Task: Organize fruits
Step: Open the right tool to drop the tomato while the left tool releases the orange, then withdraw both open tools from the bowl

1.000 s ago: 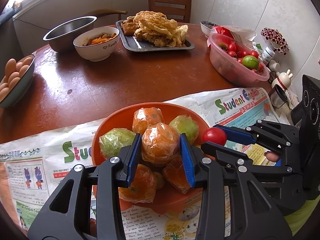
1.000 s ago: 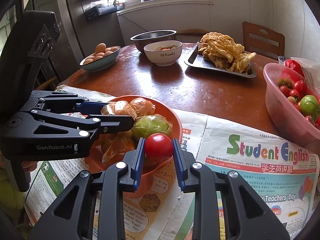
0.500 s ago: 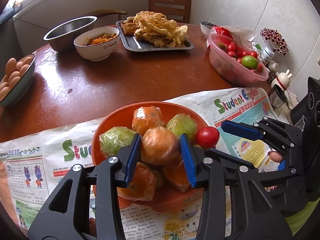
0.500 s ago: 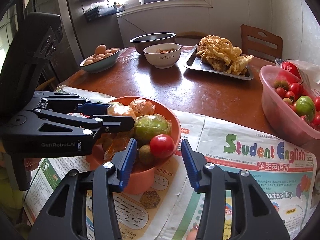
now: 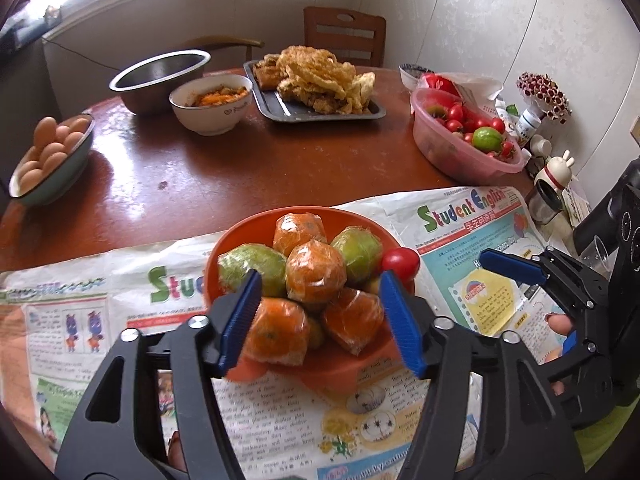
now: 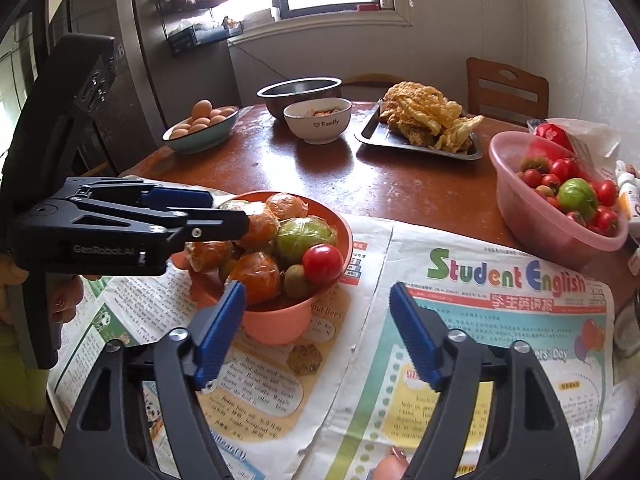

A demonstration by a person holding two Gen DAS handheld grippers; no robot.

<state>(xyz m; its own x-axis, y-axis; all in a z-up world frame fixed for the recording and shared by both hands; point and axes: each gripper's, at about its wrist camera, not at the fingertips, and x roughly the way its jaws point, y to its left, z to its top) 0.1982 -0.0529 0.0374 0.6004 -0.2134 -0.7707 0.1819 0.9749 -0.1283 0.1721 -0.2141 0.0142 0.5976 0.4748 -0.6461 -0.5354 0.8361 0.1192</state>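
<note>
Tomato (image 6: 322, 263) round, no long axis, resting at orange bowl (image 6: 347, 236) rim.

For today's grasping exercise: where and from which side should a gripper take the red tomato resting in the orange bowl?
Grip the red tomato across its round middle, coming from above on the bowl's rim side; wrapped fruit crowds its other side.
</note>
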